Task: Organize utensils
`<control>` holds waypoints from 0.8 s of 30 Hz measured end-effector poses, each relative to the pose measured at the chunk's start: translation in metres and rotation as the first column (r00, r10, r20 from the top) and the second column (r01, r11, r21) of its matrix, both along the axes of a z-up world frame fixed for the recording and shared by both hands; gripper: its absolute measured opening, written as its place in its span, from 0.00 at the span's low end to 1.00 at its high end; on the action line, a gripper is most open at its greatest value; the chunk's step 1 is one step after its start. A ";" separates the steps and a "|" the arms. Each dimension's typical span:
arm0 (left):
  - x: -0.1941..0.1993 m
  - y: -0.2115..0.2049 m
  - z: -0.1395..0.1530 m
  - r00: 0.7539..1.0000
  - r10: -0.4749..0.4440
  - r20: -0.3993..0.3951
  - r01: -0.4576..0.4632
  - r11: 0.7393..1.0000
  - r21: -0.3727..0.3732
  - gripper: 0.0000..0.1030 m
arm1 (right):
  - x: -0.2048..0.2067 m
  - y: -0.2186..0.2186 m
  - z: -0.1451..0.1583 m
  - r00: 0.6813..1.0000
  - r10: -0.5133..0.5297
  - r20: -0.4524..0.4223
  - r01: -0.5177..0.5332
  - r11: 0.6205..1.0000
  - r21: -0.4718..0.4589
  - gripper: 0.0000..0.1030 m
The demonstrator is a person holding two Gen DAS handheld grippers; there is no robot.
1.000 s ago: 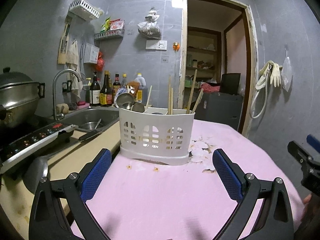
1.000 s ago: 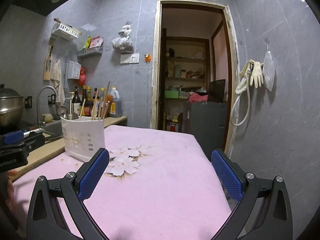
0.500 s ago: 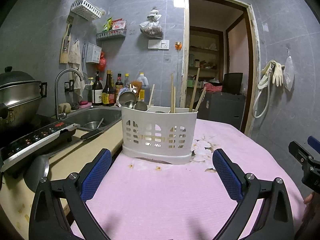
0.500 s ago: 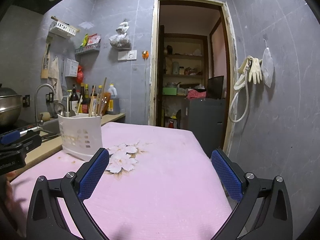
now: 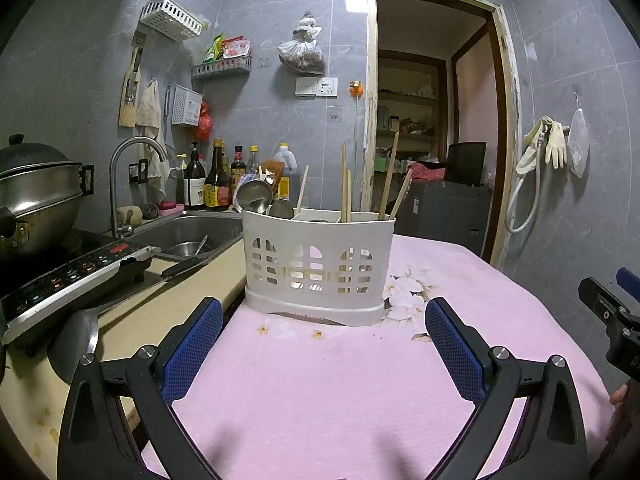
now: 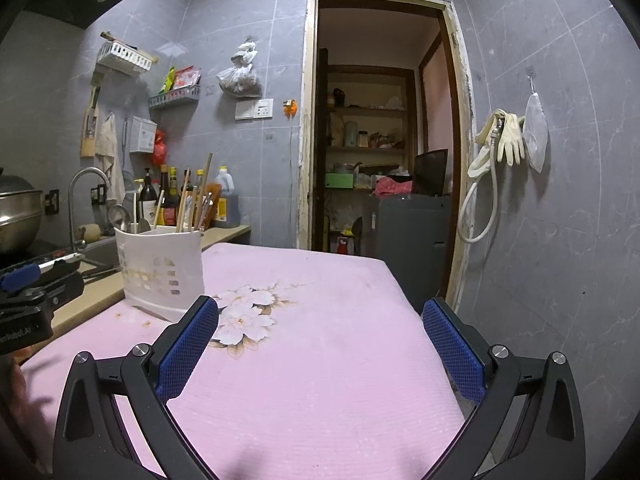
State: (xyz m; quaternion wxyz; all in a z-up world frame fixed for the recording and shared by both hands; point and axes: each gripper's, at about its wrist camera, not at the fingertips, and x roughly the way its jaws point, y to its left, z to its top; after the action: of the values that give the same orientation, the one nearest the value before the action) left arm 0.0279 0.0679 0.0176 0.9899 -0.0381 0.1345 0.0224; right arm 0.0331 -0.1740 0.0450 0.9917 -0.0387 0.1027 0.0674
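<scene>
A white slotted utensil holder (image 5: 318, 270) stands on the pink cloth-covered table (image 5: 340, 380), straight ahead of my left gripper (image 5: 322, 344). It holds wooden chopsticks (image 5: 346, 188) in its right part and metal spoons (image 5: 252, 198) in its left part. My left gripper is open and empty, a short way in front of the holder. In the right wrist view the holder (image 6: 160, 268) is at the left, and my right gripper (image 6: 320, 344) is open and empty over the table (image 6: 320, 380).
A sink (image 5: 192, 236) with a faucet (image 5: 120, 184), an induction cooker (image 5: 68, 276) and a steel pot (image 5: 32, 196) lie on the left. A ladle (image 5: 76, 344) rests on the beige counter. Sauce bottles (image 5: 216, 184) stand behind. A doorway (image 6: 380, 140) opens beyond the table.
Both views have shifted slightly: the holder sits a little higher and nearer in the left wrist view. Both grippers stay open and empty.
</scene>
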 end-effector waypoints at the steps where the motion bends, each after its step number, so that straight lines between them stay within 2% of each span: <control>1: 0.000 0.000 0.000 1.000 0.000 -0.001 0.000 1.000 0.001 0.96 | 0.000 0.000 0.000 1.000 0.000 0.000 0.000 1.000 0.000 1.00; 24: 0.000 0.004 -0.003 1.000 -0.002 -0.005 0.002 1.000 -0.001 0.96 | 0.000 0.001 -0.001 1.000 0.003 -0.006 -0.003 1.000 -0.001 1.00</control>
State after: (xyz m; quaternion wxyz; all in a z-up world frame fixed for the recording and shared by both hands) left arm 0.0278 0.0718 0.0148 0.9896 -0.0384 0.1372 0.0213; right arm 0.0333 -0.1726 0.0437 0.9913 -0.0389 0.1056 0.0689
